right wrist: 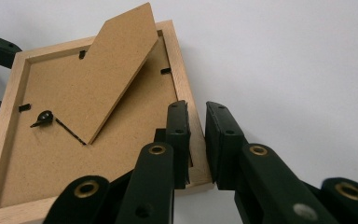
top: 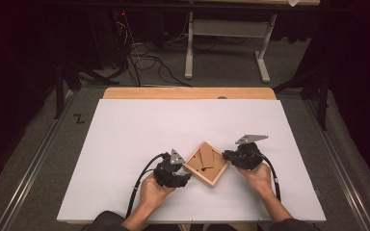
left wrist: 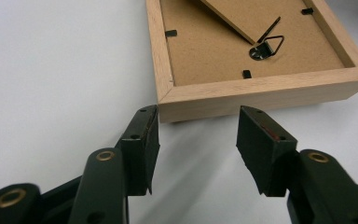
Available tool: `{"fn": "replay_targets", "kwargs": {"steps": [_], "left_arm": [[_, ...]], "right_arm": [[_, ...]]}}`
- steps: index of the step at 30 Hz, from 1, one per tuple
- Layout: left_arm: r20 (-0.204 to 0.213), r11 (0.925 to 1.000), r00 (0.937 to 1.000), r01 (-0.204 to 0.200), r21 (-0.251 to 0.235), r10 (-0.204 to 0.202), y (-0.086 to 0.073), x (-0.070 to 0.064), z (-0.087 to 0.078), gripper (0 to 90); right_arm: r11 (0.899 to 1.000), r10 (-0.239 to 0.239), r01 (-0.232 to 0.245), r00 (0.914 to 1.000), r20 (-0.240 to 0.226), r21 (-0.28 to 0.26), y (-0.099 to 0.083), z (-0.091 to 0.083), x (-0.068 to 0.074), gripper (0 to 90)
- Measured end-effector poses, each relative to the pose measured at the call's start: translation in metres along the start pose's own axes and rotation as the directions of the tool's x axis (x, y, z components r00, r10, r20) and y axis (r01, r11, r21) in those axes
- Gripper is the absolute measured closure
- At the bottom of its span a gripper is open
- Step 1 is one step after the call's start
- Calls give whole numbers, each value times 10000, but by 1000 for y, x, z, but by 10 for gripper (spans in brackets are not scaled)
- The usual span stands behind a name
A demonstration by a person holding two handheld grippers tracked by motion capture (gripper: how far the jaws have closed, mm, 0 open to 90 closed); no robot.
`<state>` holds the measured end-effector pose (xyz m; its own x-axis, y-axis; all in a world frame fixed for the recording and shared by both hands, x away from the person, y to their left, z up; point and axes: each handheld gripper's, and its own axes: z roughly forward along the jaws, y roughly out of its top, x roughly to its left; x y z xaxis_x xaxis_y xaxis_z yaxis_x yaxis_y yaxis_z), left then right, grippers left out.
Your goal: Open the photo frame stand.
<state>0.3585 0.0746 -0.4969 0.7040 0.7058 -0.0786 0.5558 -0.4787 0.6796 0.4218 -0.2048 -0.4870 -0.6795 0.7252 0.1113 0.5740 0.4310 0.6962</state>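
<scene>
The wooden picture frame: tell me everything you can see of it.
The wooden picture frame lies face down on the white table, turned like a diamond in the high view. Its rim is pale wood; the brown fibreboard backing is held by small black tabs and carries a metal hanger. A fold-out easel stand of the same board is raised off the backing. The right gripper has its jaws closed over one rim edge; the left gripper is open just short of another side, not touching.

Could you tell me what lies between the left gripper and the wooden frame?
Nothing: in the left gripper view, bare white table separates the open left gripper from the wooden frame.
</scene>
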Motion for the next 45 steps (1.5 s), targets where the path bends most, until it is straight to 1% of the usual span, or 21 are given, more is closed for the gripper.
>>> {"fn": "replay_targets", "kwargs": {"steps": [4,7,12,15,17,21,23,24,29,31,34,36,40,45], "left_arm": [[-26,10000,10000,-55,38,55,0,-1,1,466],[-52,9997,9999,-162,202,163,0,-2,4,453],[-262,9984,9989,-371,427,382,0,-5,8,427],[-514,9973,9973,-494,548,522,0,-7,12,413],[-583,9968,9964,-576,560,609,0,-8,14,409],[-704,9960,9946,-720,522,756,1,-9,18,412],[-714,9968,9951,-659,462,691,1,-8,19,418],[-760,9965,9943,-716,430,747,2,-8,20,419],[-944,9956,9914,-873,334,901,3,-10,21,425],[-1019,9954,9903,-922,277,946,4,-10,21,426],[-1070,9948,9891,-998,188,1012,5,-10,20,425],[-1111,9944,9882,-1046,151,1056,5,-11,19,425],[-1130,9949,9886,-1008,-28,999,7,-11,17,427],[-1046,9945,9901,-978,-387,933,9,-12,12,428]], "right_arm": [[10000,63,-63,10000,-37,4,0,0,-1,811],[10000,79,-79,10000,-42,10,0,0,-1,811],[10000,65,-66,9999,-80,-24,0,0,-3,811],[9999,129,-129,9999,-83,-25,0,0,-3,812],[9999,136,-136,9999,-102,-9,0,0,-3,812],[9999,157,-157,9998,-113,22,0,0,-4,812],[9999,164,-164,9998,-126,1,0,0,-4,812],[9998,178,-178,9998,-125,0,0,0,-4,812],[9992,383,-384,9991,-163,-52,0,0,-6,811],[9980,620,-622,9978,-231,-65,0,0,-6,810],[9981,603,-605,9979,-224,-84,1,0,-7,808],[9976,682,-684,9974,-211,-82,1,-1,-7,808],[9973,721,-723,9973,-155,-100,1,-1,-7,809],[9971,745,-747,9972,-97,-122,1,-1,-9,810]]}}
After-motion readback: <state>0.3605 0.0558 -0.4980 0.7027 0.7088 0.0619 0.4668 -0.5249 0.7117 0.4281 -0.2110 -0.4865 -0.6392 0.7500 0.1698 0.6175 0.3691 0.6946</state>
